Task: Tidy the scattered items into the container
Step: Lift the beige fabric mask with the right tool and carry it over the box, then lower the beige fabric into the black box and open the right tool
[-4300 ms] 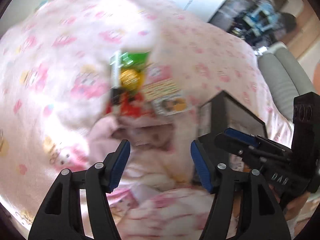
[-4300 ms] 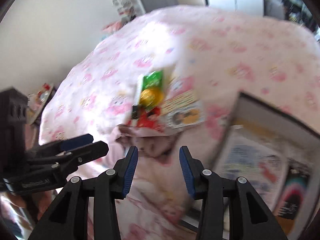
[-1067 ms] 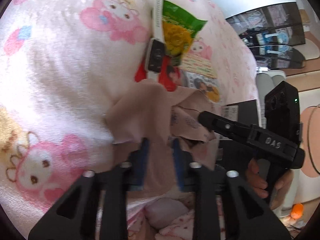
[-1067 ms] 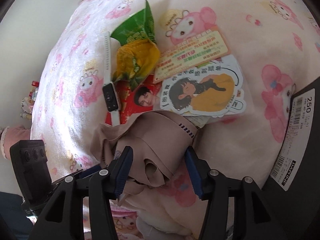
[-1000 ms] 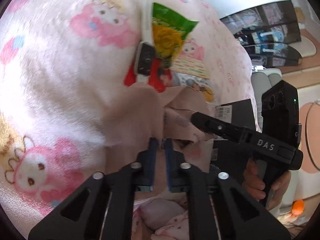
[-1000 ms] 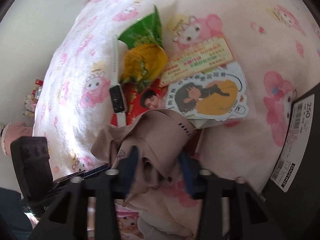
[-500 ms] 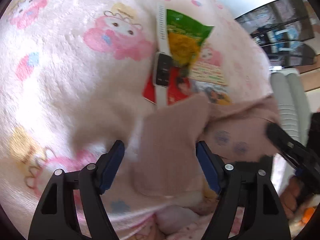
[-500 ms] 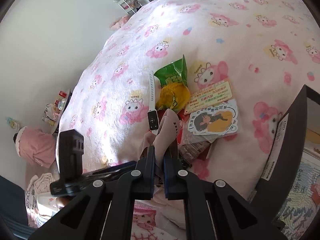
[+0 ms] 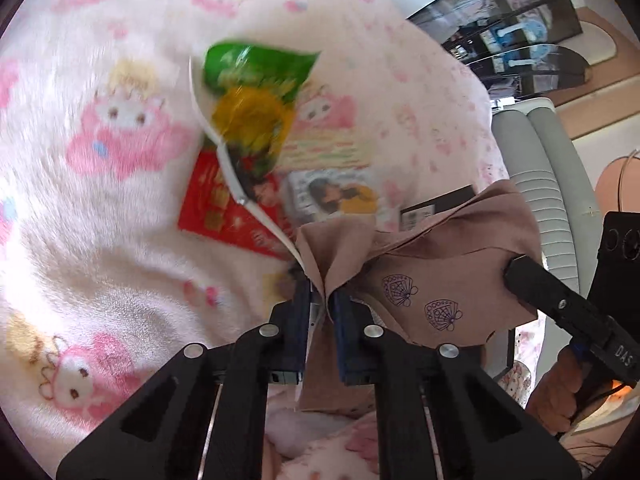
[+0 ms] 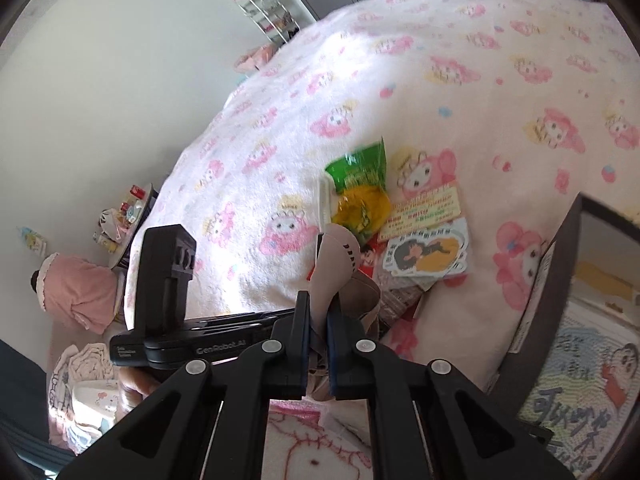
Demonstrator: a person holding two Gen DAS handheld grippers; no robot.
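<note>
A beige cloth (image 9: 432, 276) with small purple prints hangs above the bed, stretched between both grippers. My left gripper (image 9: 322, 300) is closing, and its pads pinch a bunched fold of the cloth. My right gripper (image 10: 318, 314) is shut on the other part of the cloth (image 10: 334, 264). On the pink blanket beyond lie a green and yellow snack bag (image 9: 256, 92), a red card (image 9: 212, 204), a cartoon sticker (image 10: 428, 252) and a white watch strap (image 9: 224, 152). The strap's lower end reaches my left pad; I cannot tell if it is caught. The black box (image 10: 556, 280) stands at the right.
The bed's blanket (image 10: 360, 80) slopes away to a white wall. A pink garment (image 10: 76, 292) and a small cluttered table (image 10: 128, 208) sit at the left. A grey chair (image 9: 548, 184) and dark shelves (image 9: 516, 28) are beyond the bed. A hand (image 9: 556, 392) holds the right gripper.
Both grippers have risen and the cloth has come up off the bed. My left gripper stood open half a second ago and now pinches the cloth again. The right stays shut.
</note>
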